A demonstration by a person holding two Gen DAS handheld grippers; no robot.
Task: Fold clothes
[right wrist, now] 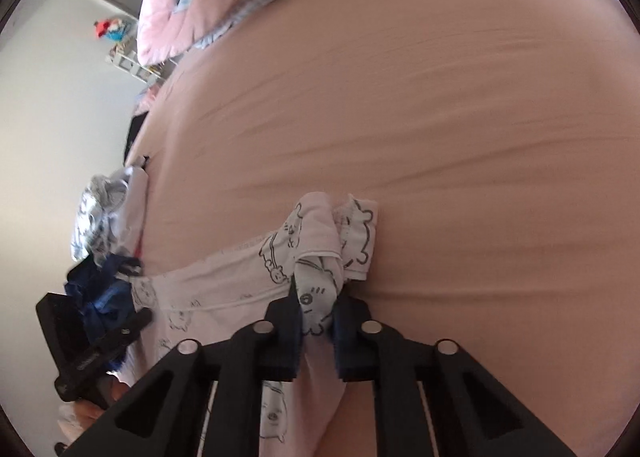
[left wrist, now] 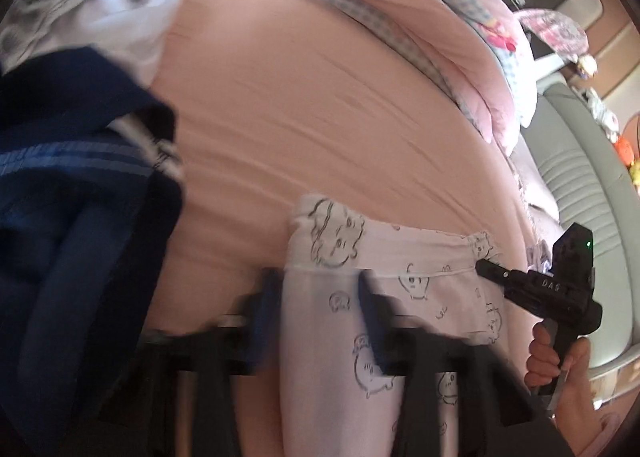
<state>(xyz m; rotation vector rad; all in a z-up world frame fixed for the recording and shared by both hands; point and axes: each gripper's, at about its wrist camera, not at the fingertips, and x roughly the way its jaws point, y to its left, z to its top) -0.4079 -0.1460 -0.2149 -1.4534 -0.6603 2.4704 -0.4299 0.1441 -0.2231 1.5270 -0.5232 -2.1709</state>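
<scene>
A pale pink garment [left wrist: 332, 241] printed with cartoon bears lies stretched along the near edge of a peach bed sheet [left wrist: 300, 117]. My left gripper [left wrist: 320, 297] is shut on its waistband, the cloth running down between the blurred fingers. My right gripper [right wrist: 316, 317] is shut on the bunched other end of the garment [right wrist: 240, 281]. From the left wrist view the right gripper [left wrist: 486, 269] shows at the right with a hand [left wrist: 560, 361] on its handle. From the right wrist view the left gripper [right wrist: 142, 319] shows at the left, at the garment's far end.
A heap of navy clothes [left wrist: 80, 197] and a grey-white patterned garment [left wrist: 60, 5] lie left of the garment. A pink quilt with checked trim [left wrist: 420, 29] lies at the far side of the bed. A grey padded headboard [left wrist: 580, 185] stands at the right.
</scene>
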